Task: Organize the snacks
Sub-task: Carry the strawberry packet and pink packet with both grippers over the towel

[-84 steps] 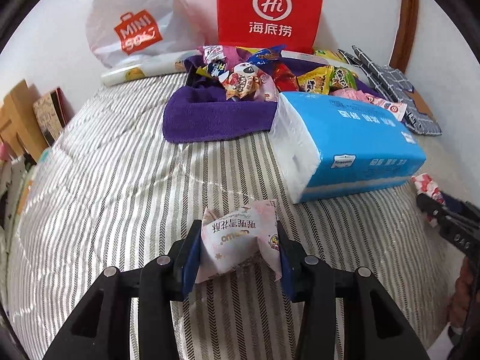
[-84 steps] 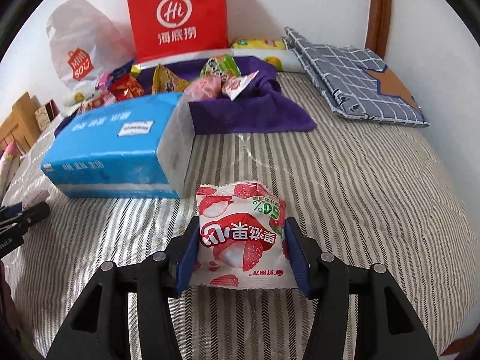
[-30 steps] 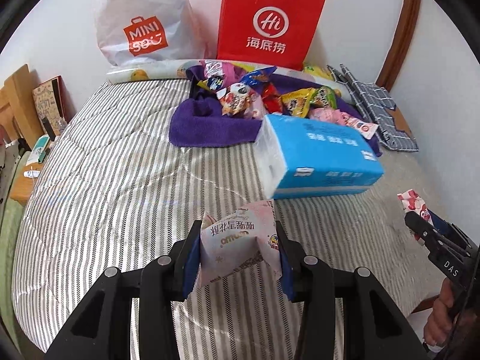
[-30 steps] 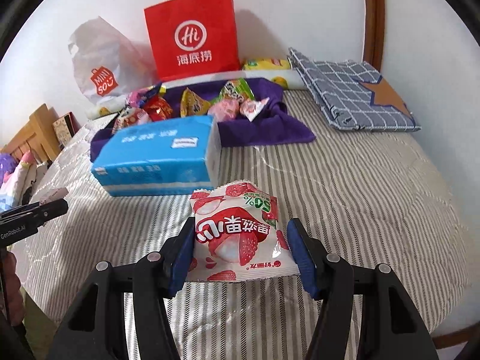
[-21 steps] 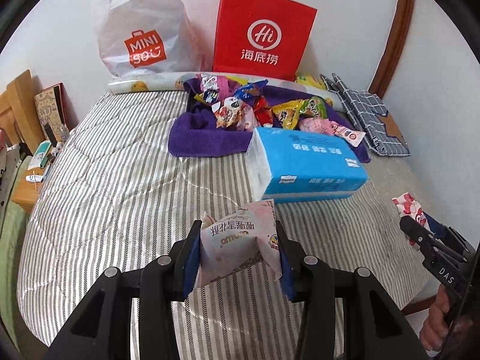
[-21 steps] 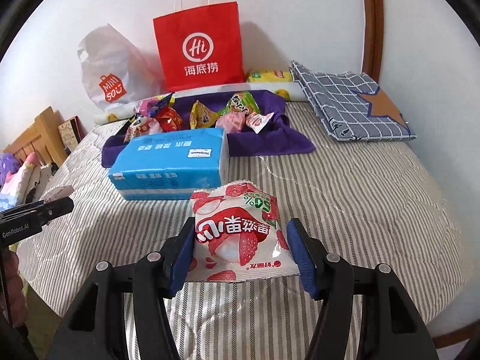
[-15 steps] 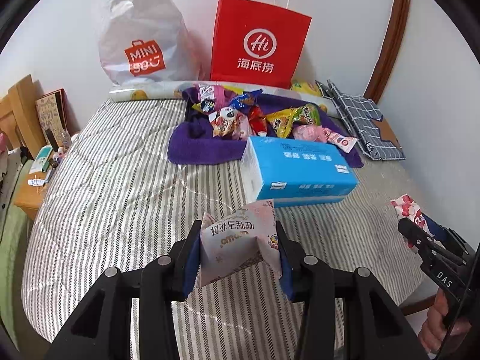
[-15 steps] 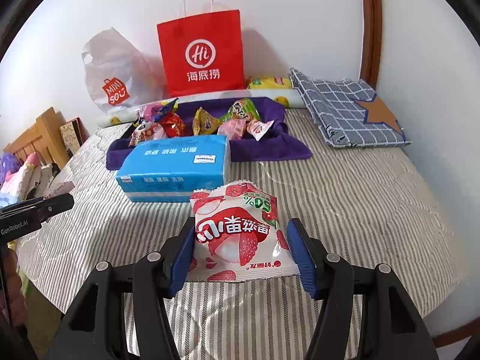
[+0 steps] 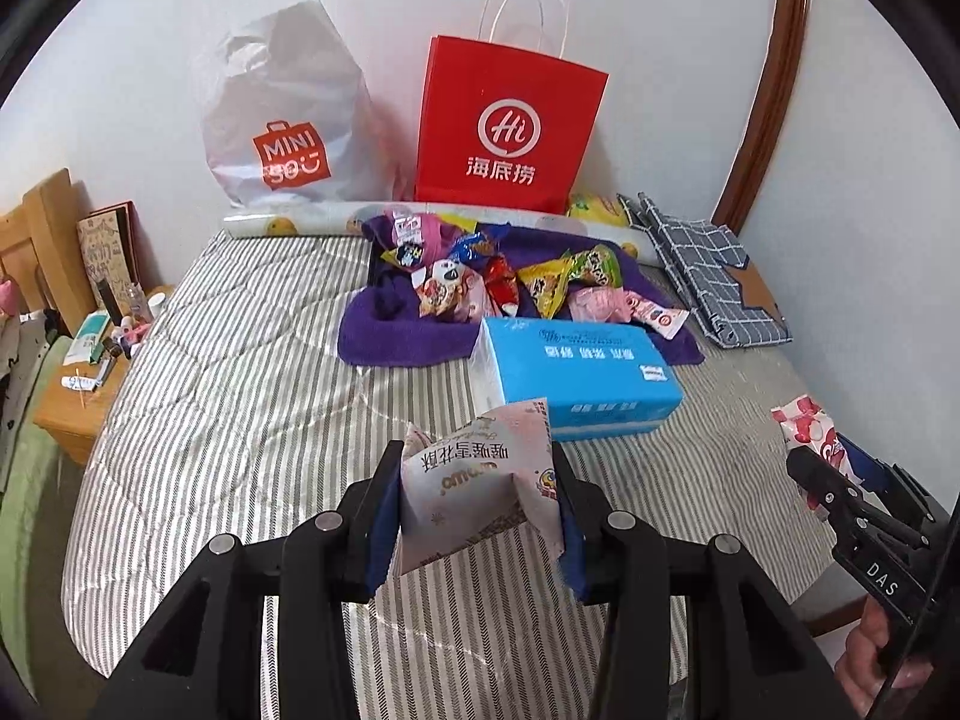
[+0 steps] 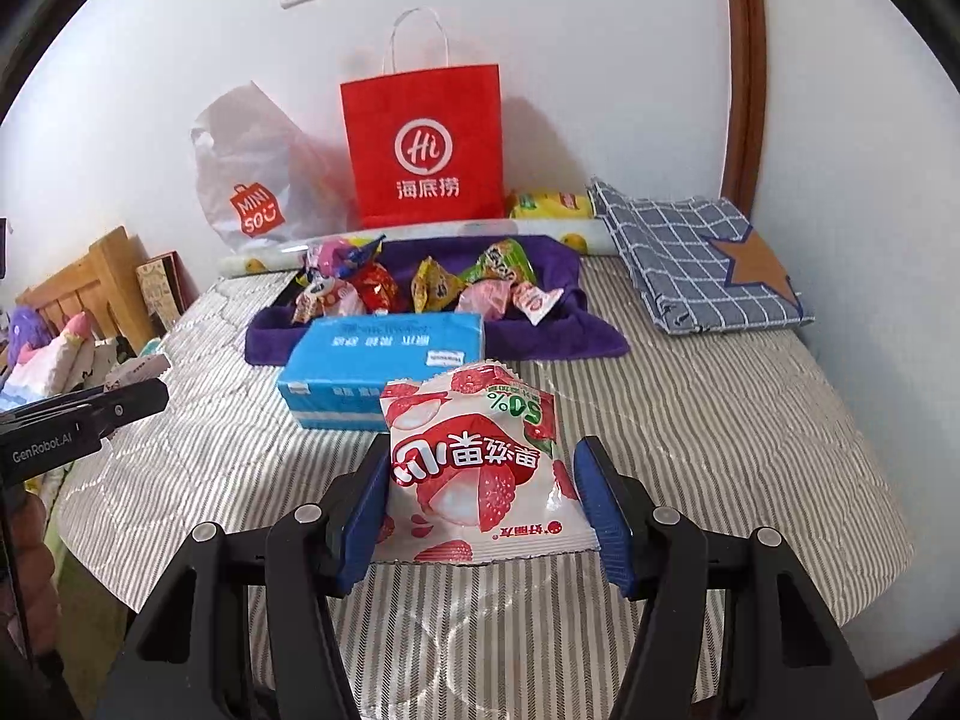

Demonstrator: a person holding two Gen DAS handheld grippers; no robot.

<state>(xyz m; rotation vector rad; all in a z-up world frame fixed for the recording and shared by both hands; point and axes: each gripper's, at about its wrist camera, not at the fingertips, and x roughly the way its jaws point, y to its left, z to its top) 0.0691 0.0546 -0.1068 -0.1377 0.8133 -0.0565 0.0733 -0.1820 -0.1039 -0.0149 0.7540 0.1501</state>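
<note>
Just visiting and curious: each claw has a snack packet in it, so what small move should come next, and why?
Probably carry both forward toward the purple towel, where the other snacks lie. The left gripper grips a pale pink packet, the right gripper a lychee packet, both held up short of the blue tissue pack.

A pale pink snack packet is held upright, creased, above the striped bed. A white lychee-print packet is held flat. More wrapped snacks, perhaps a dozen, lie heaped on the purple towel.
</note>
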